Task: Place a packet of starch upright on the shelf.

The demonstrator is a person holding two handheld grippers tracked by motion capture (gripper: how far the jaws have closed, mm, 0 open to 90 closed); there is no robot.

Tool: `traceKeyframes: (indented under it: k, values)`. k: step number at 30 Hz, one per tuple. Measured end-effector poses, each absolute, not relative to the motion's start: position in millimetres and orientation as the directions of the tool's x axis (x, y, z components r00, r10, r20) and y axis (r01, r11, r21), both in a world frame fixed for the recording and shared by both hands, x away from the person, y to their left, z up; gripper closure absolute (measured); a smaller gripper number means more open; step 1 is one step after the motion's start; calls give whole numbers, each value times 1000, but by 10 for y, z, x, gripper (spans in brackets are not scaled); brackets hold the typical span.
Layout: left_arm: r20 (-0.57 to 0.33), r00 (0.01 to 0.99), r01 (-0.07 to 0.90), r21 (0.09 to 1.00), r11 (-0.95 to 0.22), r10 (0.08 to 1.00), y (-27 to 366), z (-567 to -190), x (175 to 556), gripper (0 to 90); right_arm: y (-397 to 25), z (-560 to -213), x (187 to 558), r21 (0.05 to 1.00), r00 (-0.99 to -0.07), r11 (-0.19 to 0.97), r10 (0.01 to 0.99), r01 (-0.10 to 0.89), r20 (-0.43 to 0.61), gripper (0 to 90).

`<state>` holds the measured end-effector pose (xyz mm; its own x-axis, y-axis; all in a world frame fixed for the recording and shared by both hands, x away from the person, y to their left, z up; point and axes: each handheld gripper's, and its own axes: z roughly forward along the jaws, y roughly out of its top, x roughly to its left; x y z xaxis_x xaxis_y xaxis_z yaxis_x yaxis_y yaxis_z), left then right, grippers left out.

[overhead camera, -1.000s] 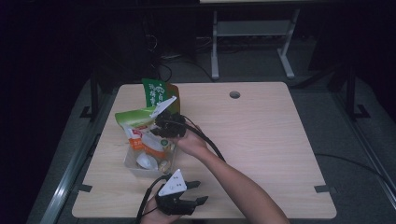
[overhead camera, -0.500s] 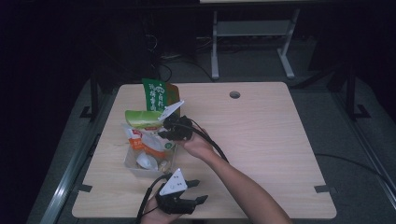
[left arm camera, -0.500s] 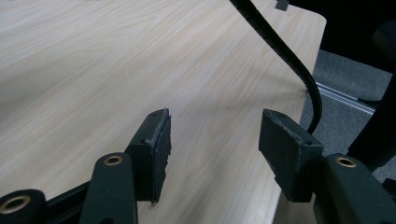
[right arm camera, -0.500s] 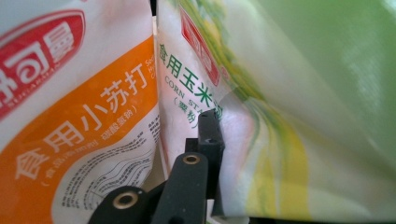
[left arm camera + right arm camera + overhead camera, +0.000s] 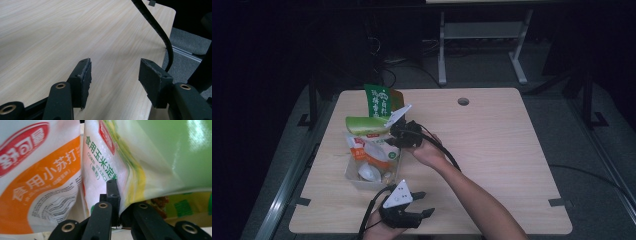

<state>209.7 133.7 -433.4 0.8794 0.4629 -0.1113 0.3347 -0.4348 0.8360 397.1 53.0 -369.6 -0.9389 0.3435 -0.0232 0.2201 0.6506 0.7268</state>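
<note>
Corn-starch pouch, green and white, sits pinched at its edge between the jaws of the right gripper; they are clenched on the thin film, with the pouch bulging past both sides of them. In the high view the same pouch hangs above the clear tub near the left edge of the desk, beside an orange-and-white baking soda bag that stands in the tub. A dark green packet stands upright just behind them.

The step in hand looks like lifting the pouch out of the tub, or lowering it in; the frames alone do not settle which. Either way, the next move calls for a steady hold on that slippery edge and a clean path past the neighbouring bag, which touches or nearly touches the pouch in the right gripper view.

The left gripper rests low at the near edge of the desk, jaws released and wide apart with only bare wood between them, well away from the tub.
</note>
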Motion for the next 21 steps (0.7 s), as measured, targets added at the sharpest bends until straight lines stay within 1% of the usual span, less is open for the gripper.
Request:
traceKeyframes:
  k: [2, 4, 7, 9, 11, 12, 13, 16, 21]
  values:
    - [-114, 879, 337, 835, -434, 463, 1334, -4329, 2108, 431, 540, -3702, 4017, 723, -941, 660, 337, 205, -41, 883]
    - [-112, 877, 336, 838, -429, 467, 1331, -4330, 2113, 431, 550, -3704, 4040, 721, -938, 659, 344, 214, -37, 884]
    - [-110, 876, 336, 838, -429, 470, 1341, -4329, 2124, 431, 546, -3720, 4083, 725, -938, 658, 343, 203, -48, 884]
    - [-109, 873, 337, 840, -425, 475, 1346, -4328, 2134, 431, 541, -3719, 4103, 725, -936, 651, 352, 224, -27, 882]
    - [-107, 871, 337, 840, -426, 479, 1354, -4324, 2146, 429, 530, -3727, 4132, 729, -937, 649, 349, 216, -34, 876]
    - [-107, 870, 338, 840, -425, 481, 1356, -4324, 2150, 425, 519, -3727, 4142, 732, -935, 639, 354, 236, -8, 865]
    - [-105, 869, 338, 840, -424, 484, 1359, -4323, 2155, 424, 508, -3727, 4150, 732, -936, 638, 352, 238, -3, 858]
    - [-98, 865, 336, 841, -424, 492, 1368, -4317, 2171, 413, 457, -3719, 4148, 745, -939, 625, 342, 234, 8, 803]
    - [-85, 860, 333, 841, -427, 503, 1378, -4307, 2202, 392, 297, -3651, 4151, 765, -931, 577, 357, 286, 78, 673]
